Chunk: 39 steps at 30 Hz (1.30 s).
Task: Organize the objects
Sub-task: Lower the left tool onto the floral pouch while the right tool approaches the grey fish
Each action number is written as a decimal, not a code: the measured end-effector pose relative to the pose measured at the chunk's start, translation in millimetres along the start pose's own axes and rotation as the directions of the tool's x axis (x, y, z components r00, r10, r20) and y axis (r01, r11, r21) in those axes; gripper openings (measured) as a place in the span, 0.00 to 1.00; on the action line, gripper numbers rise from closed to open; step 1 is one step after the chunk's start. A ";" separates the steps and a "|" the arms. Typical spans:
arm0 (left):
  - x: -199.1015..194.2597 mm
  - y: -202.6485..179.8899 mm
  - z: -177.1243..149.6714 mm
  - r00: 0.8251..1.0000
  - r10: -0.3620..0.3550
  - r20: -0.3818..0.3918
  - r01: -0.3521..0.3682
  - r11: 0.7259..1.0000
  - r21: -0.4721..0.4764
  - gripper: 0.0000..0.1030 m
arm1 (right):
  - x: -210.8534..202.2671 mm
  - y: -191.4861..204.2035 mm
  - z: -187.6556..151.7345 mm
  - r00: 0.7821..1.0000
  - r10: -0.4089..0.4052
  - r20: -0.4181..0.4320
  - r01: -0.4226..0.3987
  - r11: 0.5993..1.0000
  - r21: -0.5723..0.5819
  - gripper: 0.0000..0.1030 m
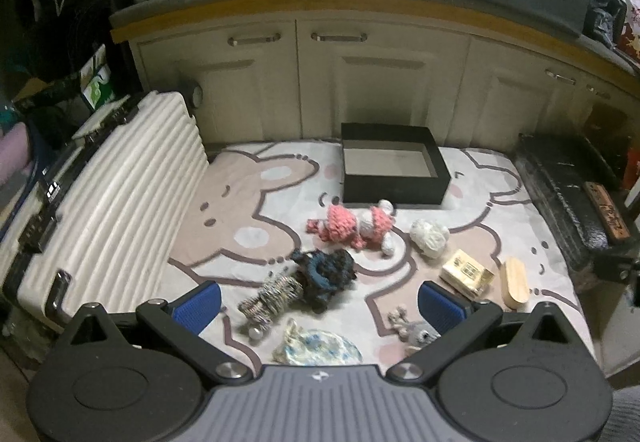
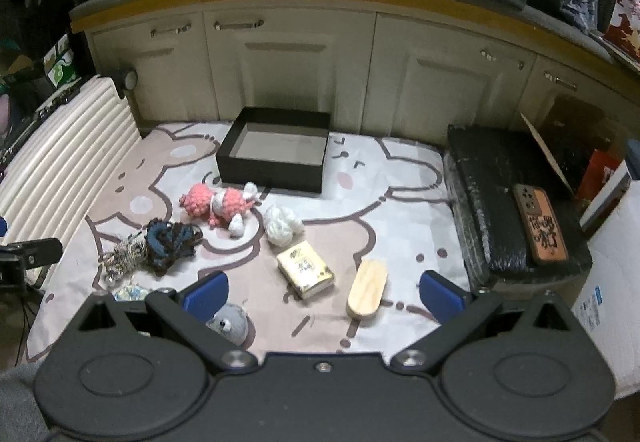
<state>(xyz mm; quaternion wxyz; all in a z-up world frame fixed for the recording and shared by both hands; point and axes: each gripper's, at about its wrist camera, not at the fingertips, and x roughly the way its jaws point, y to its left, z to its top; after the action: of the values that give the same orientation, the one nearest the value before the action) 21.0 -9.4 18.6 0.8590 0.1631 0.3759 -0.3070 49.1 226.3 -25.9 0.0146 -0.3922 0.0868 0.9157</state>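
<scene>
Black box (image 2: 276,150) against cabinets, toys scattered nearby, both tools apparently empty

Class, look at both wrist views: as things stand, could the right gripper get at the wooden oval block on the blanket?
Probably yes. The right gripper is open, and the wooden oval block lies flat between its fingers' line of approach, apart from the yellow box, with nothing on top.

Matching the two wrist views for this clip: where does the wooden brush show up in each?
Left wrist: the wooden brush lies at lower right, just right of the gold box, beyond the right fingertip.
Right wrist: the brush lies low and right of centre, between the open fingers, again right of the gold box.
Shared landmark: the black box at the far edge of the mat, against the cabinets.
</scene>
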 end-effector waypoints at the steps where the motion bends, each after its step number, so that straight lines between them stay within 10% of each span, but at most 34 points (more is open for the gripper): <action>1: 1.0 1.3 2.7 1.000 0.008 0.005 -0.008 1.000 0.004 1.00 | 1.3 -2.9 2.9 1.000 0.003 0.005 -0.003 1.000 -0.001 1.00; 17: 45.4 20.1 19.1 0.999 -0.042 0.010 0.041 0.996 0.082 1.00 | 54.2 -20.7 8.0 0.999 0.002 0.035 -0.001 1.000 -0.017 1.00; 39: 140.0 26.9 -54.5 0.968 -0.200 -0.153 0.235 0.936 0.261 1.00 | 152.5 8.4 -50.7 0.986 0.142 -0.085 -0.146 0.988 -0.044 1.00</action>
<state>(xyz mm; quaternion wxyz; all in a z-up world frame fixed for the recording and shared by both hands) 82.8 -17.8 -120.7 0.7632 0.2577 0.3978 -0.4391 -20.9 203.0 -168.9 -0.0649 -0.4224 0.0923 0.8994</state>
